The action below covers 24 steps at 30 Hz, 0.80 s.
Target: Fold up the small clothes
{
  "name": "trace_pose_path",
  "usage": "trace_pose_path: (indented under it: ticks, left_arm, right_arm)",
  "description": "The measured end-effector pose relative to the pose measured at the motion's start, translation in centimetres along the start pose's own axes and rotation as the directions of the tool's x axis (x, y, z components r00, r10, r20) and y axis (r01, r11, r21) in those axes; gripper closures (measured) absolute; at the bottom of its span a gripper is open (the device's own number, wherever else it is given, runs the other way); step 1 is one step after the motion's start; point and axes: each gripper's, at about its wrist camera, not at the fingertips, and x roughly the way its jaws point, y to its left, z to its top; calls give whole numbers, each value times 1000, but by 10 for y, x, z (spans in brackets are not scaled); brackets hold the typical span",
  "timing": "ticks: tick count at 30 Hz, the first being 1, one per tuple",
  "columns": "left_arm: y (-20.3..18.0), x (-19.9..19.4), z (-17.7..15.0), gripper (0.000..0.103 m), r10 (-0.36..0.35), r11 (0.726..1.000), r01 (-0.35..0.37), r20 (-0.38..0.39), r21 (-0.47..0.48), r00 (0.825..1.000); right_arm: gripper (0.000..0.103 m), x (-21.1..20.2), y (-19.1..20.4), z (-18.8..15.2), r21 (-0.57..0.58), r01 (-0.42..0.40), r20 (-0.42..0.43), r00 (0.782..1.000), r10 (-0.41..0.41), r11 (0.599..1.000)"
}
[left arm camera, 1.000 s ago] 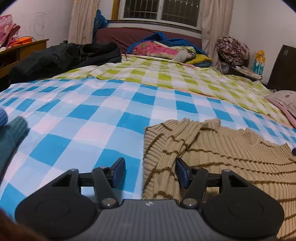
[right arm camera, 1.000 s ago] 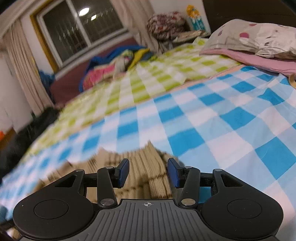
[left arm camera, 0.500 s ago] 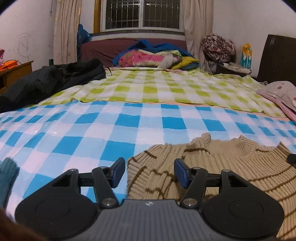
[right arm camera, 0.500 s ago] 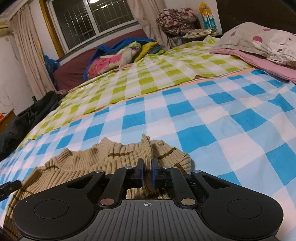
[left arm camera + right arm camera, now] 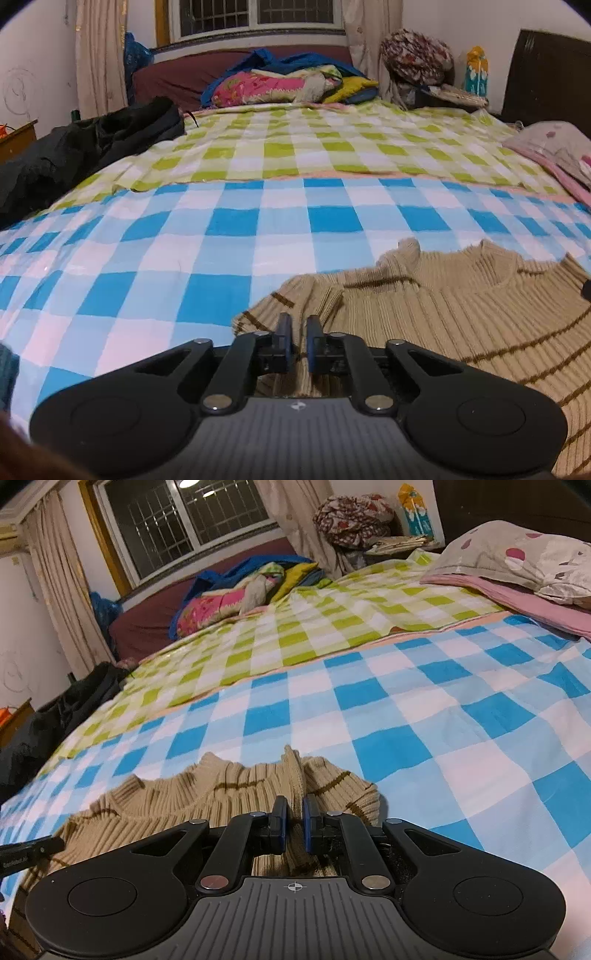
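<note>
A tan ribbed sweater with brown stripes (image 5: 461, 317) lies on the blue checked sheet (image 5: 221, 258), its sleeves folded in over the body. My left gripper (image 5: 295, 325) is shut on the sweater's left edge by the folded sleeve. In the right wrist view the same sweater (image 5: 177, 805) spreads to the left. My right gripper (image 5: 294, 808) is shut on its bunched right edge. The tip of the left gripper (image 5: 33, 849) shows at the far left of that view.
A green checked sheet (image 5: 295, 147) covers the far half of the bed. Black clothing (image 5: 85, 147) lies at the left, a heap of coloured bedding (image 5: 280, 85) at the back, and a pillow (image 5: 517, 557) at the right. A teal garment (image 5: 7, 369) sits at the left edge.
My left gripper moved right onto the sweater's edge and closed on it. My right gripper closed on the sweater's right edge half a second ago and still holds it.
</note>
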Motion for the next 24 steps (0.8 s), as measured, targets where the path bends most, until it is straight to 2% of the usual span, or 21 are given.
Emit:
trace_pose_path:
  ticks: [6,8,10,13,17,20,24]
  left_arm:
    - [26,-22,6,89,12,996,-6,74,-88,997]
    - [30,-23,5,89,14,995,-6,77,-99,997]
    - [27,-10,2,89,27,996,-23,40,-89,999]
    - [21,8,-7,88,54,996,-54,-6,-70,999]
    - [18,6,-11,87,72,996,-72,3,-51,997]
    - [15,1,-11,85,91,996,-91,12,-22,996]
    - [17,-14,-10,85,90,995,-88,37,-45,995]
  right_arm:
    - [96,-14,-5,9,47,-25,62,998,22,999]
    - [96,-17,-7,11,66,-32,88,996,26,997]
    - [96,-11,-7,10,67,-15,79,997,10,998]
    - [97,9,-7,4,29,64,29,997,-65,998]
    - [97,16,-21,1,71,56,-8,998,-56,996]
    - [90,12,-20,3,71,57,-5,998,-57,996]
    - [89,-3,-15,6,64,45,21,999,-46,997]
